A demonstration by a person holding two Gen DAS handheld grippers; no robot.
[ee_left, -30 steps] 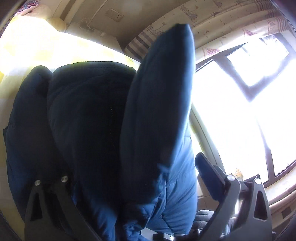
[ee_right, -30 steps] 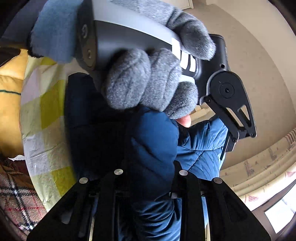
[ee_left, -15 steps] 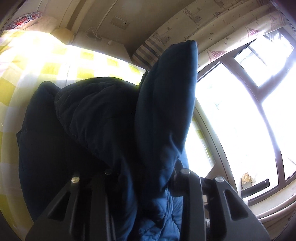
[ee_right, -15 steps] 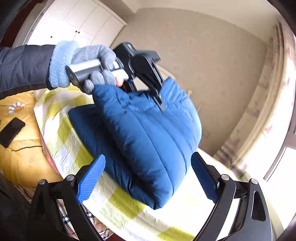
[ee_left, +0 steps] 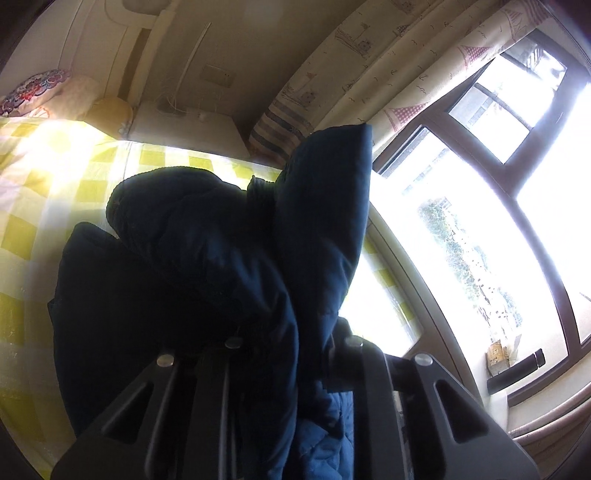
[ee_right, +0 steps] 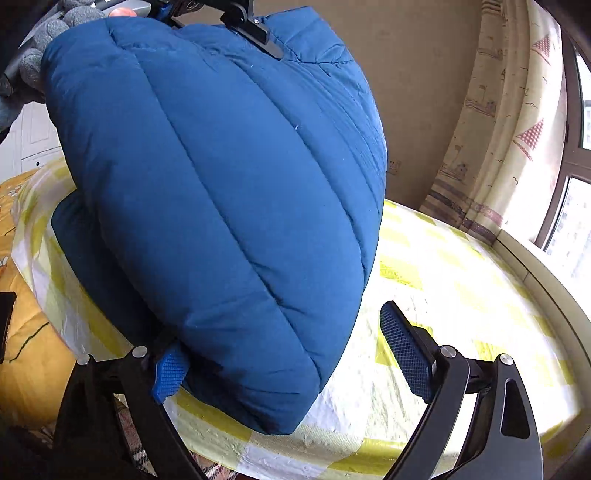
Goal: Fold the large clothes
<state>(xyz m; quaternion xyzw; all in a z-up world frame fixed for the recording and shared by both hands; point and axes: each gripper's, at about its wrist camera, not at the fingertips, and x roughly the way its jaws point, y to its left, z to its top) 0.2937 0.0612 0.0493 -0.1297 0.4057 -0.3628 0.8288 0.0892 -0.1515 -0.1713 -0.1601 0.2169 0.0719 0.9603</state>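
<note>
A large blue puffer jacket (ee_right: 221,177) is bunched and folded over, its upper edge raised off the bed and its lower layers resting on the checked sheet. My left gripper (ee_left: 288,343) is shut on a thick fold of the jacket (ee_left: 207,266), which fills the middle of the left wrist view. In the right wrist view that same left gripper (ee_right: 255,26) grips the jacket's top edge, held by a grey-gloved hand (ee_right: 55,33). My right gripper (ee_right: 288,363) stands open just in front of the jacket's lower corner. Its blue pads (ee_right: 406,354) are wide apart and press on nothing.
The bed has a yellow-and-white checked sheet (ee_right: 461,295). An orange quilt (ee_right: 26,369) and a black phone (ee_right: 5,321) lie at the left. A patterned curtain (ee_right: 498,129) and a bright window (ee_left: 480,221) run along the bed's far side.
My left gripper closed on the jacket's fold and lifted it. My right gripper let go of the jacket, opened wide, rolled and drew back from it.
</note>
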